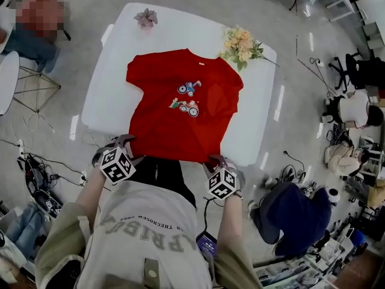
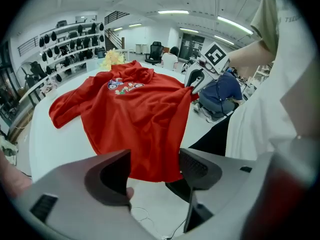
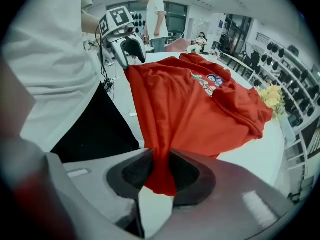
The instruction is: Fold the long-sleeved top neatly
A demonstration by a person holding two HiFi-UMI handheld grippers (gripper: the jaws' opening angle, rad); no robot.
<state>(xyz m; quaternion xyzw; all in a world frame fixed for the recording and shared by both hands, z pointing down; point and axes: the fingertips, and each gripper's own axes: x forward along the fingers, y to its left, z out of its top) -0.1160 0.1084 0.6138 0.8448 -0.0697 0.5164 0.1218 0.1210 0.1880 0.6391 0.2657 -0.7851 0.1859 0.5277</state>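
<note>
Top: a red long-sleeved top (image 1: 183, 104) lies front up on the white bench, collar toward the far edge, hem at the near edge in front of me.
Print: on the chest sits a small cartoon print (image 1: 187, 99) in two parts, a mostly blue one above and a red and green one below, both on wheels. Any lettering in it is too small for me to read.
Cloth: soft, matte, plain red, rumpled into shallow folds across the body. One sleeve (image 2: 62, 115) lies bunched along the side.
Hem: it runs past the bench's near edge, with one corner at each of my tongs.
Right tongs: my right tongs (image 3: 159, 166) are nipped narrow on a hem corner, and a gathered tuck of red hangs down between the dark ribbed pads.
Left tongs: my left tongs (image 2: 155, 166) stand wide, with the other hem corner in the gap. I cannot tell whether either pad touches it.
Build of the tongs: grey moulded bodies with rounded jaws, each carrying a marker cube (image 1: 117, 165) of black-and-white squares.
Bench: white (image 1: 102, 95), smooth and glossy, with rounded corners.
Flowers: a yellow bouquet (image 1: 242, 44) lies just beside the top's far right shoulder. A small pink flower (image 1: 146, 18) sits at the far edge, apart from the top.
My sweatshirt: grey (image 1: 147, 233) with darker block letters, upside down in the head view. I cannot read them whole.
</note>
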